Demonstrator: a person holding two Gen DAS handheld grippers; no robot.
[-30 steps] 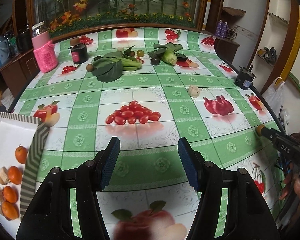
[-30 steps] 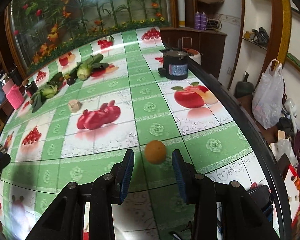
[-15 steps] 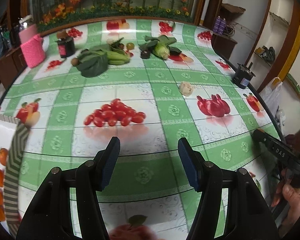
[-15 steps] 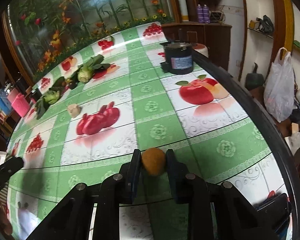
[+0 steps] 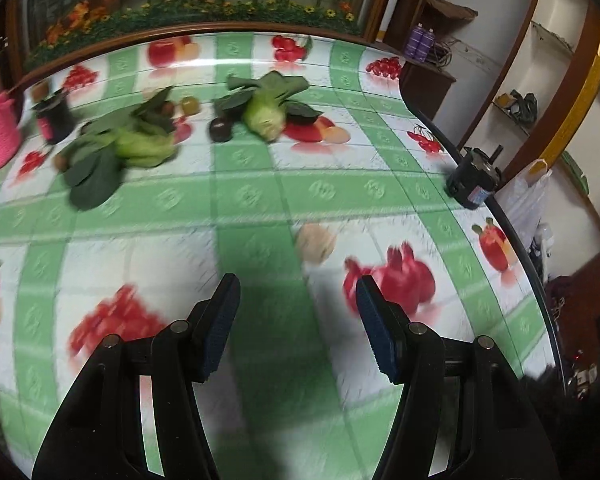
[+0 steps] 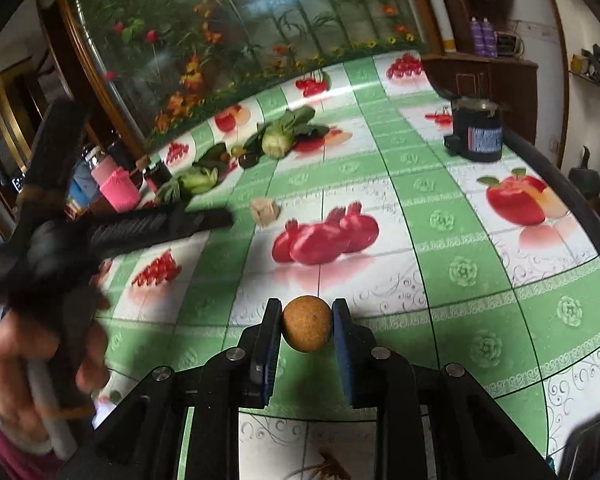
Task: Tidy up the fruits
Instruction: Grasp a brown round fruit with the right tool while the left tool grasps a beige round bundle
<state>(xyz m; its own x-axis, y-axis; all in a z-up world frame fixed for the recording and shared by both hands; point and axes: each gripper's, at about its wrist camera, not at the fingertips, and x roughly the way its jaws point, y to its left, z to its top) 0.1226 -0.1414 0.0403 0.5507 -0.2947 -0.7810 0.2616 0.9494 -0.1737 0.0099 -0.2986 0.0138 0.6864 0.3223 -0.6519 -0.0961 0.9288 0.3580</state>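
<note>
My right gripper (image 6: 306,316) is shut on a small orange fruit (image 6: 307,328) and holds it above the fruit-print tablecloth (image 6: 452,272). My left gripper (image 5: 298,292) is open and empty, low over the cloth, pointing at a pale peeled fruit piece (image 5: 315,243) just ahead of it; that piece also shows in the right wrist view (image 6: 265,211). The left gripper (image 6: 220,218) also appears in the right wrist view, held by a hand at the left. Small dark and green round fruits (image 5: 220,130) lie among the vegetables at the far side.
Leafy vegetables (image 5: 116,152) and a cabbage-like head (image 5: 266,118) lie at the far side. A black jar (image 5: 56,118) and a pink knitted holder (image 5: 0,136) stand far left. A black canister (image 6: 478,130) stands at the right table edge.
My right gripper closed on the orange fruit and lifted it off the cloth. My left gripper swung forward and right across the table; the box of oranges has left its view.
</note>
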